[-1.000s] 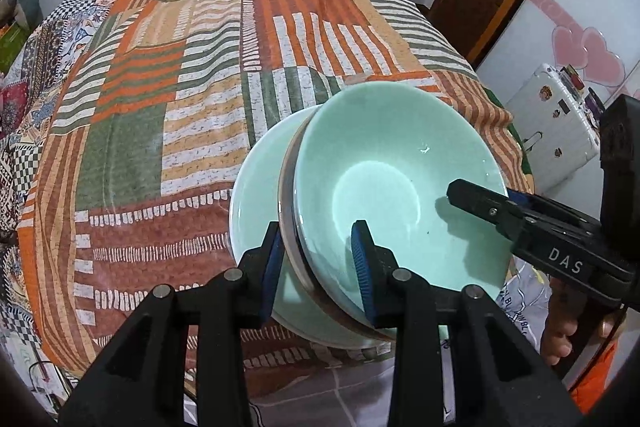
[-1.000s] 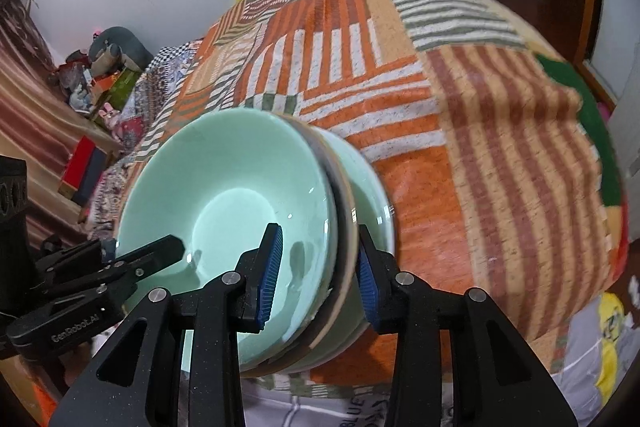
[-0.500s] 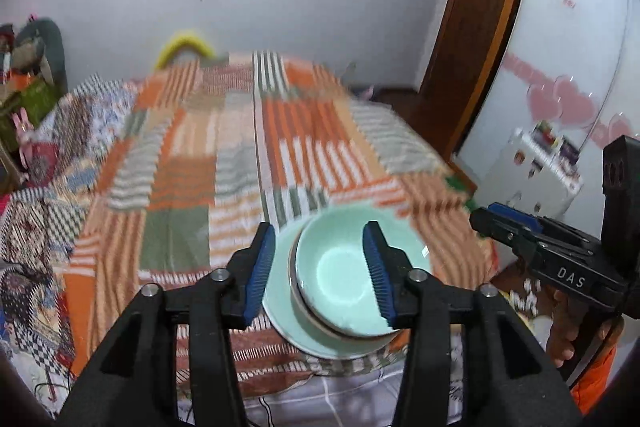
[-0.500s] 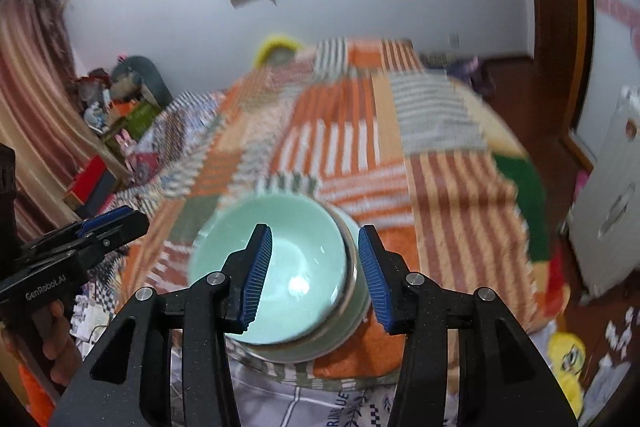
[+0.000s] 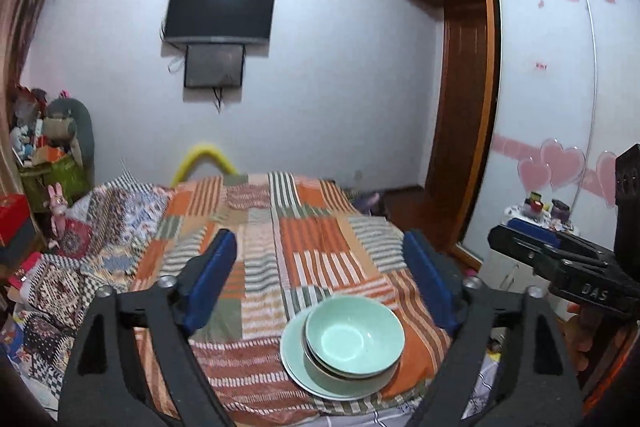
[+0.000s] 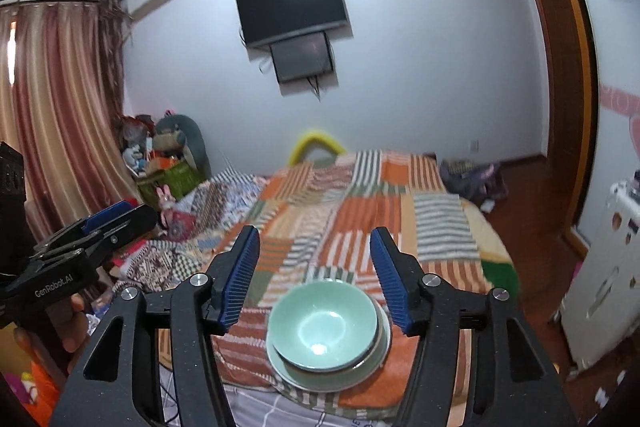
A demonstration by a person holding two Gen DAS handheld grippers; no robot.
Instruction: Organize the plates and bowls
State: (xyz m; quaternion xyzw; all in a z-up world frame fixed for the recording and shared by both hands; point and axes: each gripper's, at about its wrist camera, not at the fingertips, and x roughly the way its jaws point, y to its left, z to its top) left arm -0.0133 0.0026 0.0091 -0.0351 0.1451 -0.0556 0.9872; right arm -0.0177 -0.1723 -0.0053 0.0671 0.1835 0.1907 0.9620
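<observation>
Left gripper (image 5: 320, 283) wide open above the near edge of the bed, jaws just been spreading, nothing between the blue pads; only air and the striped patchwork bedspread (image 5: 280, 239) framed in the gap. Further right, near the bed's front edge: pale green bowl (image 5: 354, 337) nested upright in a second, darker-rimmed bowl, both sitting on a pale green plate (image 5: 296, 355), the stack off-centre toward the plate's right side. Right gripper (image 6: 316, 275) likewise open and empty, jaws just been parting, hanging above and clear of the same stack, bowl (image 6: 322, 327) and plate (image 6: 280, 359) seen below between its fingers. Stacking apparently done, both tools free of the crockery. Main risks judged from here: soft, yielding bedding under a top-heavy pile, so any knock or press on the mattress could tip or slide it; stack close to the near edge, so a slip could send it to the floor; bowls seated off-centre on the plate, easing such a tilt. On the far right, a white cabinet (image 6: 600, 267), well apart.
</observation>
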